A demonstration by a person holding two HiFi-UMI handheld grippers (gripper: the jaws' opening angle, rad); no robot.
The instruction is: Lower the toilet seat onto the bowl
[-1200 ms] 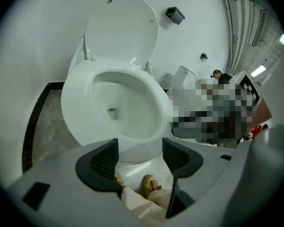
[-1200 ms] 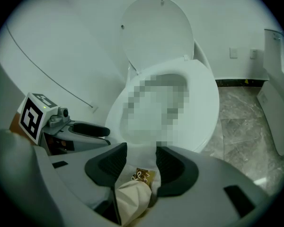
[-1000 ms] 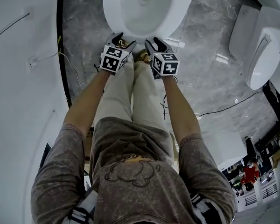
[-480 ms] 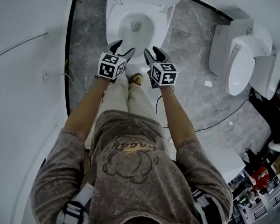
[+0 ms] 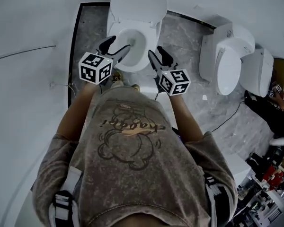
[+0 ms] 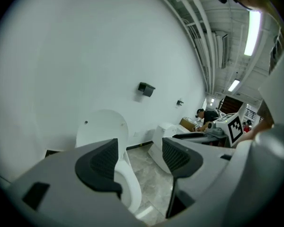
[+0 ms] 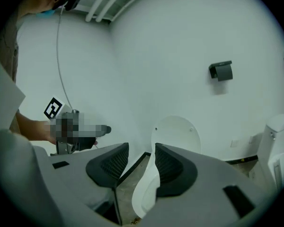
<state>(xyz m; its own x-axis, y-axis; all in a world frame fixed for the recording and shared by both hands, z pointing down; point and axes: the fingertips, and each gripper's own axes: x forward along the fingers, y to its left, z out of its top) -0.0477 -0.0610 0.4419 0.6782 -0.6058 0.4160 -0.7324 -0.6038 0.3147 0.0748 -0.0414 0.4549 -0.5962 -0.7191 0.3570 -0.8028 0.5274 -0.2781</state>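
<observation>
The white toilet bowl (image 5: 132, 44) stands at the top of the head view. Its seat and lid (image 5: 137, 4) are raised upright against the wall. My left gripper (image 5: 116, 47) hovers open over the bowl's front left rim. My right gripper (image 5: 157, 56) is held open just off the bowl's right side. Neither touches the toilet. In the left gripper view the raised seat (image 6: 102, 126) shows behind the left gripper (image 6: 139, 157), whose jaws are empty. In the right gripper view the raised seat (image 7: 176, 134) and bowl rim (image 7: 144, 193) lie beyond the right gripper (image 7: 141, 162), also empty.
A second toilet (image 5: 227, 56) and a third fixture (image 5: 258, 70) stand to the right on the grey marble floor (image 5: 184, 37). A white curved wall (image 5: 28, 79) runs along the left. A cable (image 5: 227, 119) lies on the floor. A black box (image 7: 221, 71) is mounted on the wall. A person (image 5: 270, 110) crouches far right.
The head view has pulled back and tilted up, so the raised seat and the neighbouring toilets now show. Both grippers have spread apart, the left one moving left.
</observation>
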